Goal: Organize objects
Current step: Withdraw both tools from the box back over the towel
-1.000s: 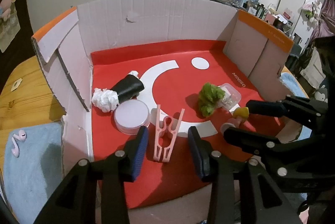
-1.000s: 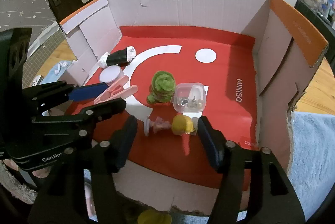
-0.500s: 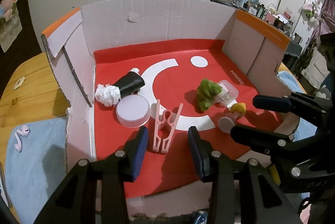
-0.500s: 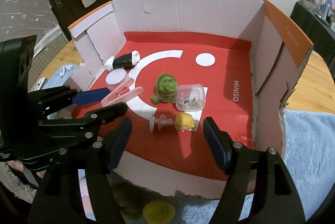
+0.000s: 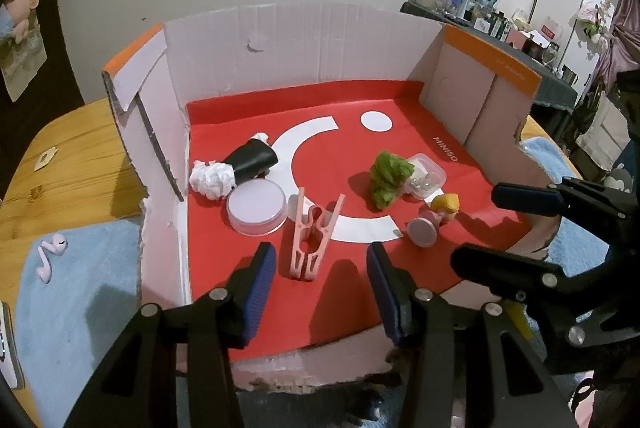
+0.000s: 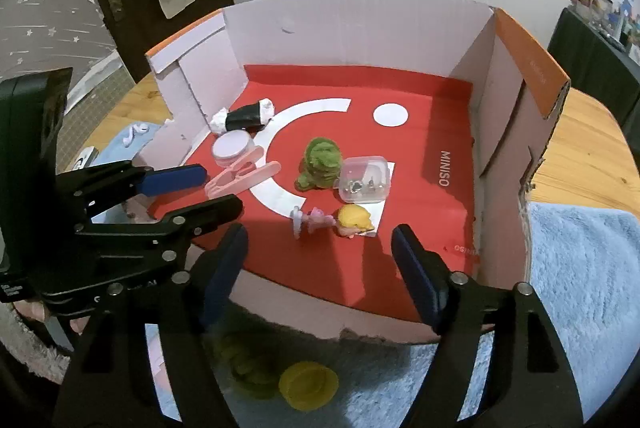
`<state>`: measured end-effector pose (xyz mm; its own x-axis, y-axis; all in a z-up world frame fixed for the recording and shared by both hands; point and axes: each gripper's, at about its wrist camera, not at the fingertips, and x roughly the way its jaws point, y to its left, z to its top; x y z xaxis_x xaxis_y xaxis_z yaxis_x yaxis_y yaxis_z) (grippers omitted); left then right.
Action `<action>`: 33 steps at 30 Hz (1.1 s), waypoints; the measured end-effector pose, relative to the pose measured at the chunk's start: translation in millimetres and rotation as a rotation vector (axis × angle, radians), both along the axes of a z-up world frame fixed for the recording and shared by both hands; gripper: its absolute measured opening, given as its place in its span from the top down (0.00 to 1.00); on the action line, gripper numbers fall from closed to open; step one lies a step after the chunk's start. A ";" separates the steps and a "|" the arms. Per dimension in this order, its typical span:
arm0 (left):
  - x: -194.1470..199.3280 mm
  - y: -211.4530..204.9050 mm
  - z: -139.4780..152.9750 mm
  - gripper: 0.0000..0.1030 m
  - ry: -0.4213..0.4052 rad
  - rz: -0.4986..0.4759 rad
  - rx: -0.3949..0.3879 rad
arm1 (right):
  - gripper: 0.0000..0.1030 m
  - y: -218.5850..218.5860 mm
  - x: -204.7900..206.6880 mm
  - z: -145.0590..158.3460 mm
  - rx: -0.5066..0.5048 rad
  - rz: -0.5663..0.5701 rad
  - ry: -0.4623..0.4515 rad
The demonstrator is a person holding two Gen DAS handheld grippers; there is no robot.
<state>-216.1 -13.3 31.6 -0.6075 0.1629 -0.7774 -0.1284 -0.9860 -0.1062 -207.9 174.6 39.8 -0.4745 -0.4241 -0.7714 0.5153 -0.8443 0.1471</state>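
Cardboard box [image 5: 304,44], red-lined, served as collecting bin and landmark.

- Pink clothespin [image 5: 310,234]: on the box floor near its front edge, apparently just deposited.
- Blonde figurine [image 6: 340,222]: lying toppled at front right of the floor.
- Left gripper [image 5: 320,284]: above the front edge, jaws opening, empty, clothespin lying free beyond them.
- Right gripper [image 6: 320,260]: likewise opening wide, holding nothing.

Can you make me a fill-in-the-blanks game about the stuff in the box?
1. The pink clothespin lies on the box's ___ floor.
2. The round lid sits beside the ___ tube stuffed with white paper.
3. The clear case touches the fuzzy ___ toy.

Missing words: red; black; green
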 end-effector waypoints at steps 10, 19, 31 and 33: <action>7.4 1.6 4.5 0.42 0.023 0.000 -0.004 | 0.23 4.3 10.1 6.3 0.000 -0.005 0.021; 16.6 0.8 7.0 0.36 0.036 0.021 -0.008 | 0.18 7.7 16.8 9.2 -0.002 -0.010 0.026; 35.7 1.9 13.6 0.25 0.063 0.034 -0.018 | 0.13 7.3 30.9 14.7 -0.001 -0.003 0.047; 37.9 1.3 14.9 0.25 0.067 0.036 -0.019 | 0.12 7.1 33.5 16.1 -0.003 -0.002 0.051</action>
<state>-178.2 -12.0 46.5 -0.6633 0.1261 -0.7377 -0.0991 -0.9918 -0.0803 -174.4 181.8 55.9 -0.5137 -0.4258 -0.7448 0.5208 -0.8447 0.1237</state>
